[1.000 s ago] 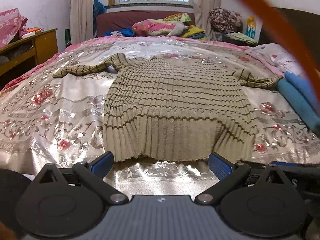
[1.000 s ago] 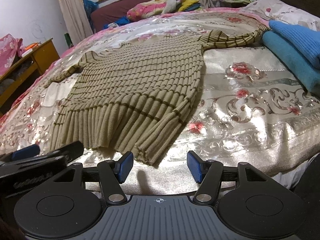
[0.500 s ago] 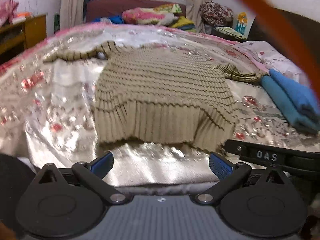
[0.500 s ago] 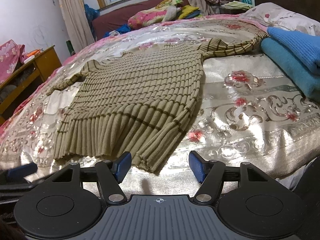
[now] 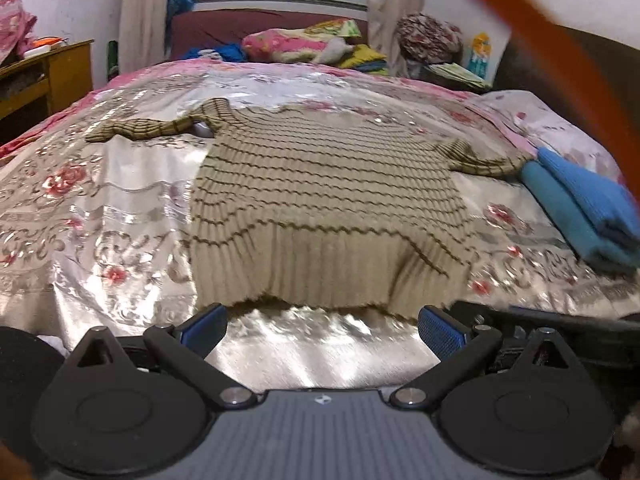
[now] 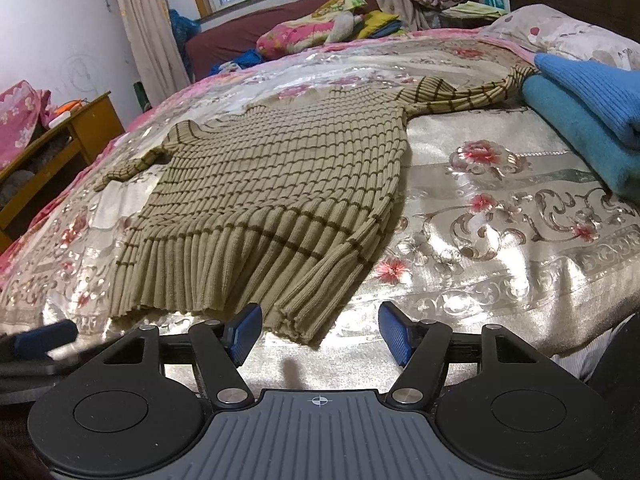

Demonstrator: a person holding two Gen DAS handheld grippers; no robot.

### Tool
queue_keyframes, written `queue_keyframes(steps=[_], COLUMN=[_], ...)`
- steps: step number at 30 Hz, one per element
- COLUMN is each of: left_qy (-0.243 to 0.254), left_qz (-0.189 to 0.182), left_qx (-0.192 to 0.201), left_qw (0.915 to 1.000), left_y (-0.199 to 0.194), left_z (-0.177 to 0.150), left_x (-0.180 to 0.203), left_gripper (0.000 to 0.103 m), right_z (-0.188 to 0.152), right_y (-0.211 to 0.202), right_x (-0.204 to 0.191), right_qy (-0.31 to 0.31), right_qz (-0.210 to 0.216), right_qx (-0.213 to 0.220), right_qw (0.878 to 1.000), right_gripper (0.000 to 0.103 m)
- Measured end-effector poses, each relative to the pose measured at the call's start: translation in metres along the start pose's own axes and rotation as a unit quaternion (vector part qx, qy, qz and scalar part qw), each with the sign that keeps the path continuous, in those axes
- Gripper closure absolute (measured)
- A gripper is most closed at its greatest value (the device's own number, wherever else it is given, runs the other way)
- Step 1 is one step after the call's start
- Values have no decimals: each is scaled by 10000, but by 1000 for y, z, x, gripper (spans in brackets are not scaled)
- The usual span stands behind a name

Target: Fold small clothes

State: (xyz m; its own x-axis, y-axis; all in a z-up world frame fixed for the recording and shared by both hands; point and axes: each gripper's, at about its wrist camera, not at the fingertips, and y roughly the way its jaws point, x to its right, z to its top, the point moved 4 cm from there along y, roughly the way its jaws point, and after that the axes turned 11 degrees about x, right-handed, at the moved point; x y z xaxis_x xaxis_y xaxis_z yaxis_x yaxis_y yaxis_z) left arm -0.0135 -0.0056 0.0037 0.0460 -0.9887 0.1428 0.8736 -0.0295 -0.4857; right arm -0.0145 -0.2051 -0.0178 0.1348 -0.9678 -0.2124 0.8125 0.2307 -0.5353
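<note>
both hand-held grippers spread wide, empty: left hand-held gripper (image 5: 320,330) and right hand-held gripper (image 6: 318,334) hovered just off hem of striped sweater (image 5: 324,204), lying flat on bed (image 5: 100,216), sleeves out; blue folded clothes (image 6: 588,104) beside right sleeve.

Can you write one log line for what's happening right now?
sweater: flat on bed, unfolded | left gripper: open, near hem | right gripper: open, at hem corner

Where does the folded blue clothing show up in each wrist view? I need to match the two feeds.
Left wrist view: the folded blue clothing lies at the right edge, midway down, on the bed.
Right wrist view: the folded blue clothing fills the upper right.
Shared landmark: the striped sweater, its sleeve tip reaching the blue pile.
</note>
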Motion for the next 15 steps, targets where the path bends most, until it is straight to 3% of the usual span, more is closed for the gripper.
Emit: queue_keyframes(steps=[15], left_qy=[102], left_qz=[103], left_qx=[118], left_qw=[9998], left_y=[20], left_z=[11], left_x=[-4], left_gripper=[0], right_z=[-2], right_y=[3], right_x=[-1], right_qy=[-33], right_qz=[55], right_qx=[-57], right_qw=[10000], right_gripper=[38])
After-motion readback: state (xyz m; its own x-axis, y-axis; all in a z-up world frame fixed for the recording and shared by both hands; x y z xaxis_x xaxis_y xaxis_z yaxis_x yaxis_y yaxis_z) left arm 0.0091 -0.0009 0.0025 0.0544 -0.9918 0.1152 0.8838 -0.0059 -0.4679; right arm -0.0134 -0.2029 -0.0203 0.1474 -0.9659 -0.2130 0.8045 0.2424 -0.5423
